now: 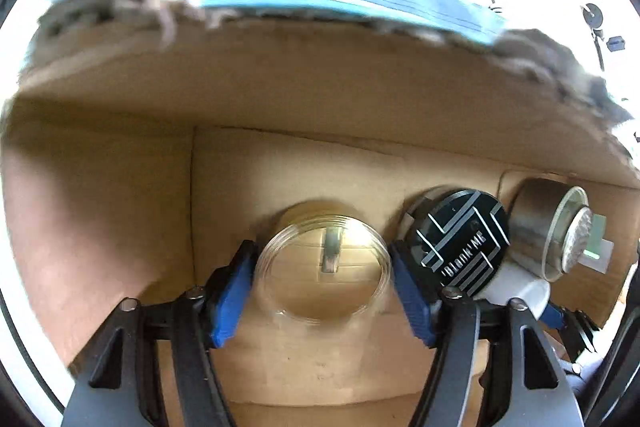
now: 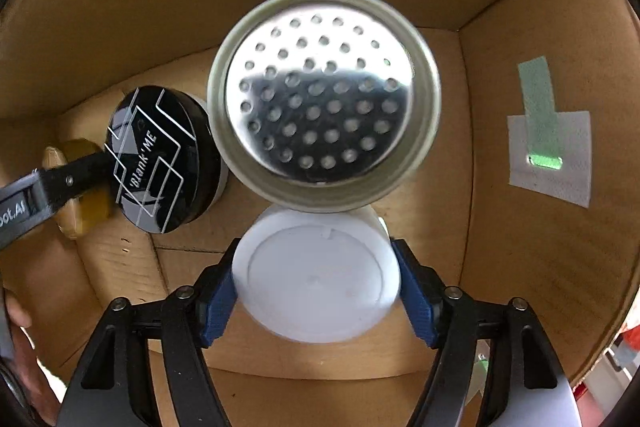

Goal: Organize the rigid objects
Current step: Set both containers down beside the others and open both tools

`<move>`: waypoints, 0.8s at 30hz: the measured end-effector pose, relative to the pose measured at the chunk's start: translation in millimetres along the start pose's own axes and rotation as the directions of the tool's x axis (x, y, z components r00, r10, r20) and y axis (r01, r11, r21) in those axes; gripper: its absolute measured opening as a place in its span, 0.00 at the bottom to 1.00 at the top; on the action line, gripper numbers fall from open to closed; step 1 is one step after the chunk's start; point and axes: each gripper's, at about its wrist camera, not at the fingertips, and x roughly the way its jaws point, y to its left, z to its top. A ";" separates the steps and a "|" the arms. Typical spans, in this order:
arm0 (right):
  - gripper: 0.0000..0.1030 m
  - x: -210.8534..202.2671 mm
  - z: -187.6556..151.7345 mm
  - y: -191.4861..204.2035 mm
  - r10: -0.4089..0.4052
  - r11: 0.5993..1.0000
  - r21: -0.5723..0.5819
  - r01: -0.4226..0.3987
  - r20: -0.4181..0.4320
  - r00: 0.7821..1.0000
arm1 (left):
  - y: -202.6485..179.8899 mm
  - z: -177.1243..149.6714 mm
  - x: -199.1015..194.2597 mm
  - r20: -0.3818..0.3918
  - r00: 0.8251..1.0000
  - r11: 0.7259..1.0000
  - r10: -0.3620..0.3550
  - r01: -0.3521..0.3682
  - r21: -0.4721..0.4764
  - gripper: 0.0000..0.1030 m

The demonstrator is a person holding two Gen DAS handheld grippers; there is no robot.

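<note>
Left gripper [image 1: 322,281] points down into cardboard box [image 1: 280,99]; jaws bracket clear jar [image 1: 323,267], pads just off its sides, grip seemingly released. Jar upright, axis vertical, empty. Right gripper [image 2: 316,287] likewise straddles white lidded container [image 2: 316,275], standing touching the perforated steel canister [image 2: 324,99]; contact unclear.

We read "Blank'ME" in pale letters on the black round lid [image 2: 160,159] just left of the perforated metal shaker top [image 2: 320,99], set among thin angular lines; the same lid [image 1: 460,247] shows the word again from the left wrist view. Further left of that shaker top, a grey gripper body [image 2: 18,211] bears the cut-off letters "oot.AI".
</note>
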 end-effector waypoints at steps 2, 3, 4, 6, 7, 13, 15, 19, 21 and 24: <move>0.81 -4.3 -1.7 -1.1 0.011 1.000 -0.004 -0.011 0.000 1.000 | -3.3 -4.8 -8.4 0.007 1.000 1.000 -0.005 0.005 0.014 0.76; 0.85 -6.8 -3.4 -1.2 0.009 1.000 -0.007 -0.009 -0.004 1.000 | -4.3 -7.0 -11.0 0.008 1.000 1.000 -0.008 0.008 0.020 0.79; 0.88 -9.6 -6.3 -2.2 0.010 1.000 -0.010 -0.010 -0.007 1.000 | -6.6 -10.1 -16.2 0.012 1.000 1.000 -0.011 0.011 0.029 0.84; 0.90 -14.1 -12.3 -0.9 0.024 0.999 -0.028 -0.025 -0.014 1.000 | -10.0 -15.6 -24.8 0.024 1.000 0.999 -0.006 0.005 0.040 0.90; 0.94 -16.1 -16.0 0.0 0.026 0.999 -0.038 -0.027 -0.019 0.999 | -11.3 -18.7 -30.3 0.036 0.999 0.999 -0.005 0.003 0.045 0.91; 1.00 -38.4 -43.8 7.1 0.054 0.996 -0.068 -0.053 0.007 0.999 | -13.3 -44.7 -61.3 0.097 0.995 0.998 -0.017 0.011 0.060 0.97; 1.00 -46.3 -58.9 7.5 0.054 0.996 -0.077 -0.052 0.029 0.998 | -10.8 -58.4 -69.1 0.121 0.992 0.999 -0.023 0.017 0.051 0.98; 1.00 -68.7 -83.0 12.5 0.059 0.992 -0.116 -0.050 0.077 0.995 | -13.0 -91.4 -89.1 0.201 0.979 0.999 -0.018 0.009 0.045 0.98; 1.00 -76.2 -85.1 11.5 0.065 0.990 -0.127 -0.053 0.090 0.994 | -14.0 -100.8 -100.8 0.231 0.973 0.999 -0.011 0.002 0.041 0.98; 1.00 -85.3 -99.4 5.7 0.077 0.989 -0.136 -0.062 0.107 0.991 | -13.0 -120.9 -118.3 0.271 0.963 0.999 -0.011 0.002 0.034 0.98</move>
